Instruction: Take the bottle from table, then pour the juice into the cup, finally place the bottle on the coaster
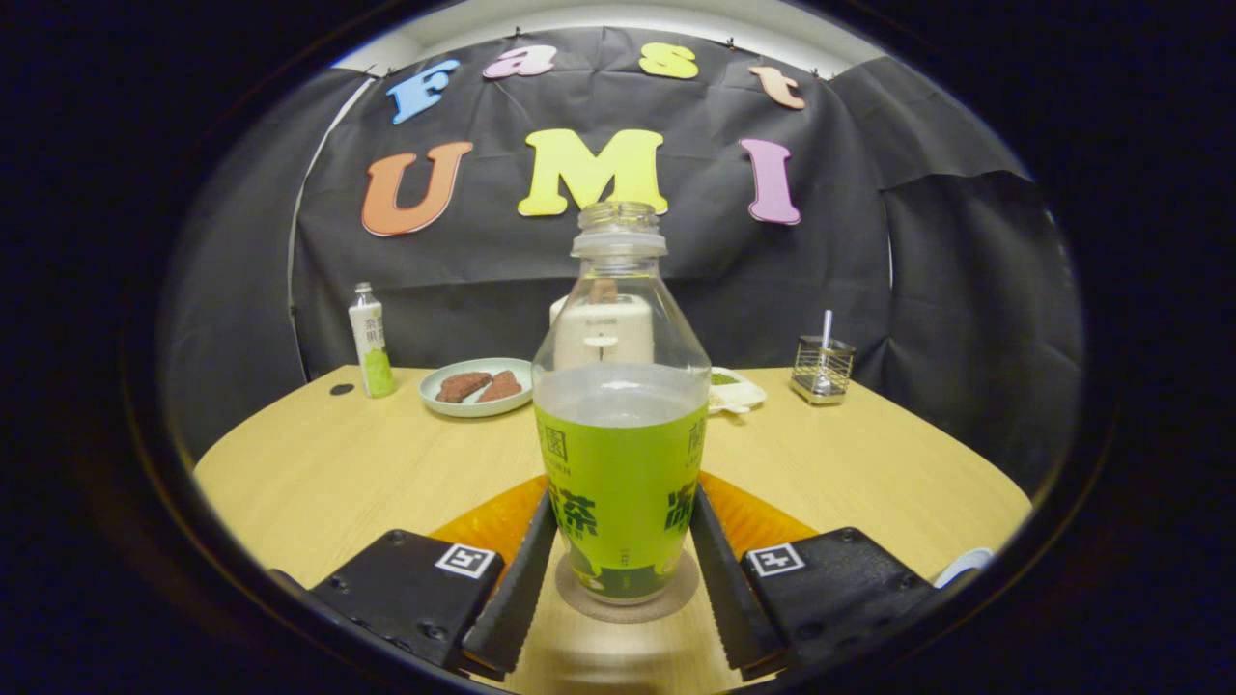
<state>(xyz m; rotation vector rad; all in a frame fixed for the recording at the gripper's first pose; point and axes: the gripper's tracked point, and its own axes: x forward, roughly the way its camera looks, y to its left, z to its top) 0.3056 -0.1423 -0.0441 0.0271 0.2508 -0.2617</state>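
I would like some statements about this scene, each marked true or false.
1. The clear plastic bottle with the green label has no cap on it. True.
2. The bottle stands on a round brown coaster. True.
3. The bottle lies on its side. False: it stands upright between the fingers of the gripper.
4. The pale green plate holds two brown bars. True.
5. The small white bottle stands beside the wire holder. False: it stands beside the plate, far from the holder.
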